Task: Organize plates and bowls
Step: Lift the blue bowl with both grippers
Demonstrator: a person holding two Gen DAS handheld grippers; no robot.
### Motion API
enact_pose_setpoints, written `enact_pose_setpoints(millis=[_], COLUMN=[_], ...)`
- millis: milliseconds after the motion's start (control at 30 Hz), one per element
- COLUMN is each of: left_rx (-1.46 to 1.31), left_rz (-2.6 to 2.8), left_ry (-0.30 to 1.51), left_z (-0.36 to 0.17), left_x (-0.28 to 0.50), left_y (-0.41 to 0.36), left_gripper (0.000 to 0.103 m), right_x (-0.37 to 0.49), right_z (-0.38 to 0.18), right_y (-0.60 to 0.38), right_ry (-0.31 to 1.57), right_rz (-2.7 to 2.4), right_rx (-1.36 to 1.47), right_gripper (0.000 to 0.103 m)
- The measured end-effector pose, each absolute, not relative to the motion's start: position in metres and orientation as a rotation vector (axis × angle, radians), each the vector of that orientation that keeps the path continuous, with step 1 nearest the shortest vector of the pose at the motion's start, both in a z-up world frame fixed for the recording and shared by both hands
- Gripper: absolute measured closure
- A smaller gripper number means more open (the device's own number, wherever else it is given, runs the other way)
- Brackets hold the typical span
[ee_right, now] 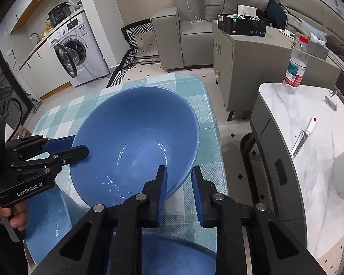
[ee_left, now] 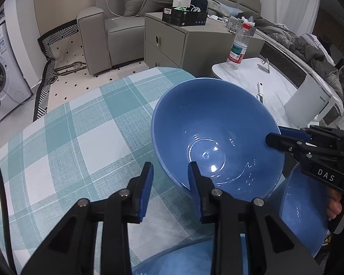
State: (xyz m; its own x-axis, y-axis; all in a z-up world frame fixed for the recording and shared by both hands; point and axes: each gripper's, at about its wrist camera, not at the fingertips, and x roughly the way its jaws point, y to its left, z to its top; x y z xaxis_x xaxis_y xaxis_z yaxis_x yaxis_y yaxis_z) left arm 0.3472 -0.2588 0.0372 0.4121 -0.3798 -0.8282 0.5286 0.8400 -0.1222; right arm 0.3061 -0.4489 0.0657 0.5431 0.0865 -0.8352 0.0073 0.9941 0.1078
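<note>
**Blue bowl tipped over the checked cloth**

A large glossy blue bowl [ee_left: 217, 137] sits tilted, its mouth open toward the cameras, light glinting in its round base. Just beside and partly beneath it lies a second blue dish [ee_left: 302, 213], and a third blue rim [ee_right: 178, 256] shows nearest, all on the teal-and-white cloth.

Both wrist cameras are looking forward and down along their fingers, close over the checked table [ee_left: 68, 142], sharing the blue bowl [ee_left: 217, 137] from opposite sides.

Black claws [ee_left: 170, 190] [ee_right: 180, 191], blue pads, silver screws, white lettering.
</note>
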Motion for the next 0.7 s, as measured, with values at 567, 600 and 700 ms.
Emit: enact_pose_setpoints(millis=[567,600,700], left_rx=[0.181,0.179,0.178], left_rz=[-0.579,-0.578,-0.575], left_ry=[0.939,0.932,0.918], left_z=[0.052,0.054,0.060], left_x=[0.336,0.334,0.329], left_y=[-0.261,-0.260,-0.259], left_gripper=[0.080,0.080,0.080], right_x=[0.292,0.290,0.283], right_z=[0.084,0.087,0.095], right_y=[-0.445,-0.445,-0.443], right_ry=[0.943,0.936,0.917], right_rz=[0.029,0.029,0.030], right_rx=[0.073,0.072,0.069], right_gripper=[0.081,0.081,0.081])
